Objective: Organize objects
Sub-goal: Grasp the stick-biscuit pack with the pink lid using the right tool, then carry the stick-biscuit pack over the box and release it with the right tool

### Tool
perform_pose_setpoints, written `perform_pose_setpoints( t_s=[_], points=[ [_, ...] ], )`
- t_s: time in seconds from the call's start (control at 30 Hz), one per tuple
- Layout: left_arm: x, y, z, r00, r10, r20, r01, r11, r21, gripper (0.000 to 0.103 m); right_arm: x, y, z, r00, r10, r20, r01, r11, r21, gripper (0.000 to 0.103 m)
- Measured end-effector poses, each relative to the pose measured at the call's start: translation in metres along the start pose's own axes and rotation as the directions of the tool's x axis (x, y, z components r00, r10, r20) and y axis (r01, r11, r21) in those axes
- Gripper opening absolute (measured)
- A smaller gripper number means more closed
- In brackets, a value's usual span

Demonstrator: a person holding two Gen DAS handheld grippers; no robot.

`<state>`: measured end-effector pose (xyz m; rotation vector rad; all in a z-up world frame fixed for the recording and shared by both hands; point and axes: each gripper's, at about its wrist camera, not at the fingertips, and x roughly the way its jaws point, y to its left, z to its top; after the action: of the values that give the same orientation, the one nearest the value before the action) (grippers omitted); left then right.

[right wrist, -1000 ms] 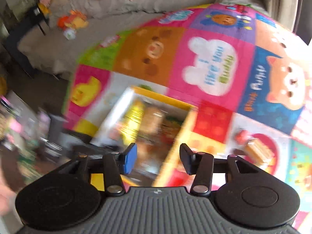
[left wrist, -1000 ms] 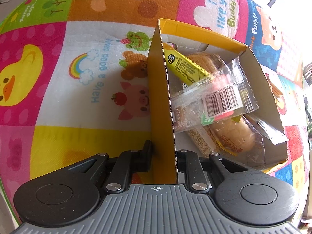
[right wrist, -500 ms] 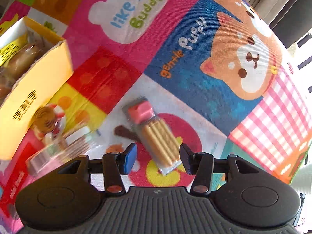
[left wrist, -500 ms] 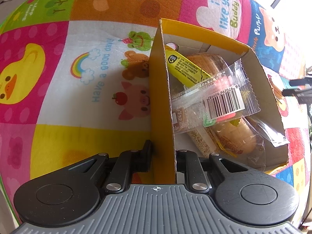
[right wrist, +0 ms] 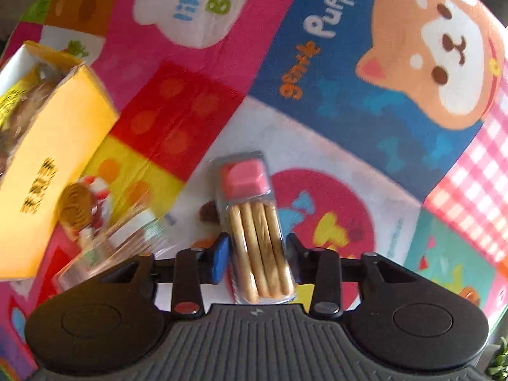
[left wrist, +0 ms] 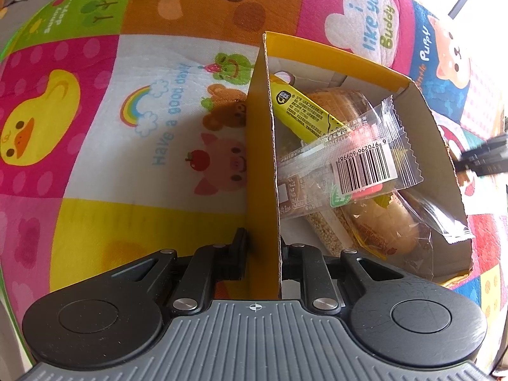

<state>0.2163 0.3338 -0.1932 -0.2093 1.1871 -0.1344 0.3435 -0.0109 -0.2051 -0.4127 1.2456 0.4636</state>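
Note:
My left gripper (left wrist: 263, 254) is shut on the near wall of a yellow cardboard box (left wrist: 262, 165) that stands on the play mat. The box holds several wrapped snacks: a yellow stick pack (left wrist: 301, 112), a clear packet with a barcode (left wrist: 365, 165) and a wrapped bun (left wrist: 384, 225). My right gripper (right wrist: 257, 254) is open, its fingers on either side of a biscuit-stick pack with a pink dip cup (right wrist: 254, 222) lying on the mat. The yellow box (right wrist: 54, 165) sits to the left in the right wrist view.
A clear wrapped snack (right wrist: 108, 247) and a round swirl-patterned snack (right wrist: 76, 206) lie on the mat beside the box. The colourful cartoon play mat (right wrist: 349, 101) covers the whole surface. The right gripper's dark tip (left wrist: 485, 158) shows beyond the box's right wall.
My right gripper has swung away from the box and come down over the biscuit-stick pack, which now lies between its open fingers. My left gripper and the box have hardly moved.

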Motion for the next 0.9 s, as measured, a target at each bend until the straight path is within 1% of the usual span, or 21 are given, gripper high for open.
perform_pose_setpoints(
  t_s=[0.13, 0.2, 0.3, 0.37, 0.43, 0.5, 0.57, 0.7, 0.77, 0.8, 0.9],
  points=[
    [0.000, 0.000, 0.000, 1.000, 0.000, -0.002, 0.000, 1.000, 0.002, 0.020, -0.007, 0.021, -0.021, 0.999, 0.050, -0.018, -0.051, 0.999, -0.010, 0.032],
    [0.000, 0.000, 0.000, 1.000, 0.000, -0.002, 0.000, 1.000, 0.004, 0.020, -0.009, 0.031, -0.025, 0.998, 0.063, -0.014, -0.063, 0.998, -0.012, 0.032],
    [0.000, 0.001, 0.000, 1.000, -0.002, -0.001, 0.002, 1.000, 0.009, 0.020, -0.007, 0.032, -0.018, 0.999, 0.049, 0.018, -0.049, 0.998, 0.028, 0.032],
    [0.000, 0.000, 0.000, 1.000, 0.001, 0.000, -0.001, 1.000, 0.010, 0.020, -0.001, 0.028, -0.003, 0.999, 0.032, 0.043, -0.034, 0.998, 0.048, 0.033],
    [0.000, 0.000, 0.000, 1.000, 0.001, 0.001, -0.001, 1.000, 0.011, 0.020, 0.000, 0.028, 0.005, 0.999, 0.029, 0.039, -0.032, 0.998, 0.059, 0.033],
    [0.000, 0.001, 0.000, 1.000, -0.002, 0.001, 0.002, 1.000, 0.010, 0.020, -0.003, 0.029, 0.005, 0.999, 0.024, 0.029, -0.026, 0.998, 0.049, 0.032],
    [0.000, 0.001, 0.000, 1.000, -0.003, 0.001, 0.003, 1.000, 0.012, 0.020, -0.012, 0.036, -0.001, 0.998, 0.053, 0.016, -0.053, 0.998, 0.039, 0.032],
    [0.000, 0.003, 0.000, 1.000, -0.012, 0.004, 0.012, 1.000, 0.014, 0.020, -0.044, 0.047, -0.029, 0.992, 0.122, -0.014, -0.122, 0.991, 0.055, 0.032],
    [0.000, 0.005, 0.000, 1.000, -0.016, 0.006, 0.016, 1.000, 0.015, 0.020, -0.069, 0.058, -0.044, 0.984, 0.175, -0.022, -0.173, 0.982, 0.075, 0.032],
    [0.000, 0.005, 0.000, 1.000, -0.017, 0.006, 0.017, 1.000, 0.015, 0.020, -0.079, 0.065, -0.049, 0.983, 0.181, -0.025, -0.179, 0.980, 0.083, 0.032],
    [0.001, 0.006, 0.000, 1.000, -0.024, 0.007, 0.024, 1.000, 0.018, 0.020, -0.113, 0.090, -0.065, 0.964, 0.264, -0.027, -0.259, 0.959, 0.112, 0.032]
  ],
)
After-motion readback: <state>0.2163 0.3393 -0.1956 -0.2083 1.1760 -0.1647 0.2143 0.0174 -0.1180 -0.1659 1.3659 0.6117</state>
